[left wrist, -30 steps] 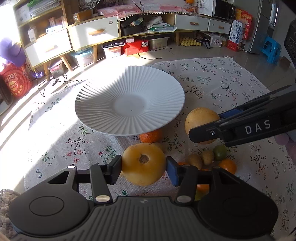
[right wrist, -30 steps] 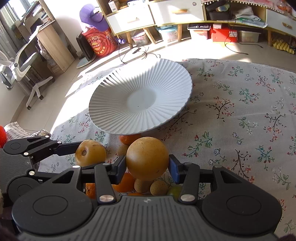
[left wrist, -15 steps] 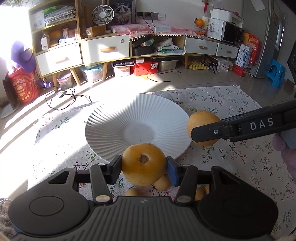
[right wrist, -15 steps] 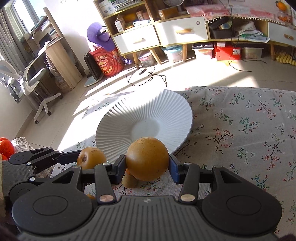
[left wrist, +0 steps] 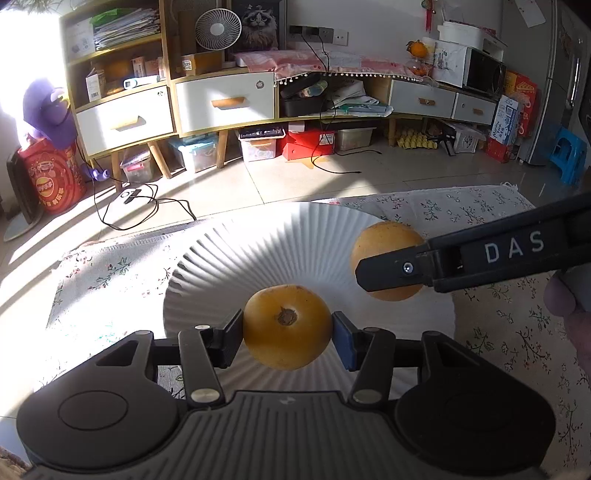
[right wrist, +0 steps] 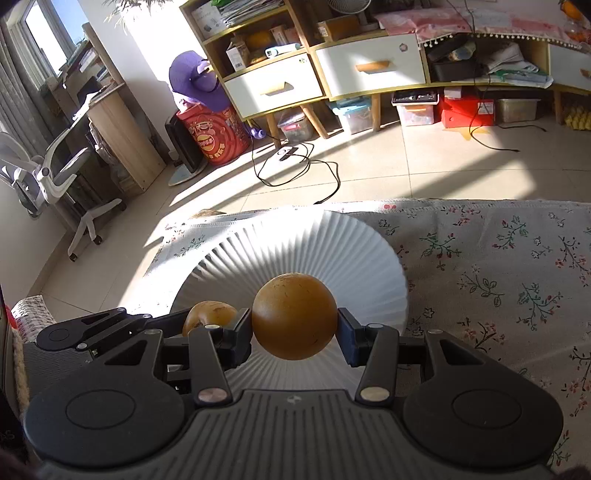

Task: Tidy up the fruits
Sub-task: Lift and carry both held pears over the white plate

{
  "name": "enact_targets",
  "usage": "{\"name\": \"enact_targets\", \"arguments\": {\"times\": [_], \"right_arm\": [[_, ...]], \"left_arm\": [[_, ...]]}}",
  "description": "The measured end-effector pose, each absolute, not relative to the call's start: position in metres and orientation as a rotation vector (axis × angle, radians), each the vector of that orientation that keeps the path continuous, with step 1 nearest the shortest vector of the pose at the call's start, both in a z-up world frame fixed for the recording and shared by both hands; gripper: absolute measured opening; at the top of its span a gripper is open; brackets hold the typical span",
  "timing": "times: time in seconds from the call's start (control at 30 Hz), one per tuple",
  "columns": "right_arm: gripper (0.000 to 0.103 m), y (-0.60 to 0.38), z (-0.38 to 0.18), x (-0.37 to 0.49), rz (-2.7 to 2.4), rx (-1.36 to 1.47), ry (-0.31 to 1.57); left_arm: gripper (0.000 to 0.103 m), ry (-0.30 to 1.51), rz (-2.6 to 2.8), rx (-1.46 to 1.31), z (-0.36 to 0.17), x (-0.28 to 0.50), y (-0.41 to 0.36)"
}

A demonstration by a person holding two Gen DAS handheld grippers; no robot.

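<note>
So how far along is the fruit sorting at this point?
Nothing is placed: the white plate shows no fruit resting on it. In hand: the left gripper is clamped on a yellow fruit and the right gripper on a brown-orange fruit, both held over the plate. Left: releasing both. Other fruit is out of view.

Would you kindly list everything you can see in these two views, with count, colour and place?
Round fruit: two, yellow-brown, one in the left gripper, one in the right gripper, both over the plate.
Plate: one, white, ribbed, on the tablecloth.
Tablecloth: one, white with flower print, under the plate.
Cabinet: one, wood with white drawers, along the far wall.
Fan: one, white, on the cabinet.
Office chair: one, white, far left.
Left gripper: black, shut on its fruit.
Right gripper: black, shut on its fruit.
</note>
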State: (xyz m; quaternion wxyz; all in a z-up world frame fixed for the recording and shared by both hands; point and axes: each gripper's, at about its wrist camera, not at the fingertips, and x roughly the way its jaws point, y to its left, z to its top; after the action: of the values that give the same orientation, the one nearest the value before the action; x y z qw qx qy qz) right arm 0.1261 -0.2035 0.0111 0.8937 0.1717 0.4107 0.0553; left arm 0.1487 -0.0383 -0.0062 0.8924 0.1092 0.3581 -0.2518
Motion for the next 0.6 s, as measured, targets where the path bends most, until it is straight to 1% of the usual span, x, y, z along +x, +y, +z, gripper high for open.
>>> {"name": "enact_targets", "arguments": {"times": [0.6], "right_arm": [[0.045, -0.201, -0.005, 0.154, 0.121, 0.357, 0.846]], "left_arm": [[0.040, 0.708, -0.533, 0.217, -0.016, 0.168, -0.044]]}}
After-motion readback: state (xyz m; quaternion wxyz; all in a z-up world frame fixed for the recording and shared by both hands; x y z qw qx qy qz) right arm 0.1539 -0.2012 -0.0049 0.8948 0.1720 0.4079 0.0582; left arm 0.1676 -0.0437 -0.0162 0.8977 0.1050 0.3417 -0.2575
